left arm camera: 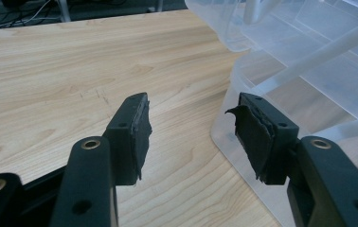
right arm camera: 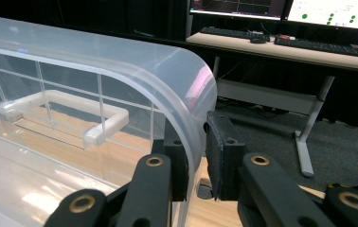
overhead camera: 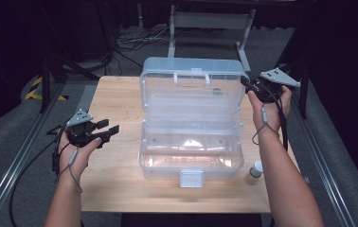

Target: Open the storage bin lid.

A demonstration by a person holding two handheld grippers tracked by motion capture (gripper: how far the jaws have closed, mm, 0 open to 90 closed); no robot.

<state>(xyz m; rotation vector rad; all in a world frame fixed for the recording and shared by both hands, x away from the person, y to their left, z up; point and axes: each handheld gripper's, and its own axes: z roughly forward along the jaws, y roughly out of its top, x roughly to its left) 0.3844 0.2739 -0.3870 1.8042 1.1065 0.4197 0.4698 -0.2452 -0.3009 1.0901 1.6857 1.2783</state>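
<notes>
The right tool [right arm camera: 197, 156] is clamped on the edge of the raised lid [overhead camera: 191, 90] of the clear plastic box [overhead camera: 191, 158], which sits mid-worktop [overhead camera: 115, 189]. The left tool [left arm camera: 191, 135] is held apart, empty, just beside the box's left wall

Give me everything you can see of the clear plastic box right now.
The clear plastic box sits mid-table on the wooden table, open, its lid standing upright behind the base. It looks like translucent plastic, with a latch at the front, a carry handle on the lid and nothing visible inside. The right gripper has its jaws on either side of the lid's right edge. The left gripper is open beside the base, not touching it.
</notes>
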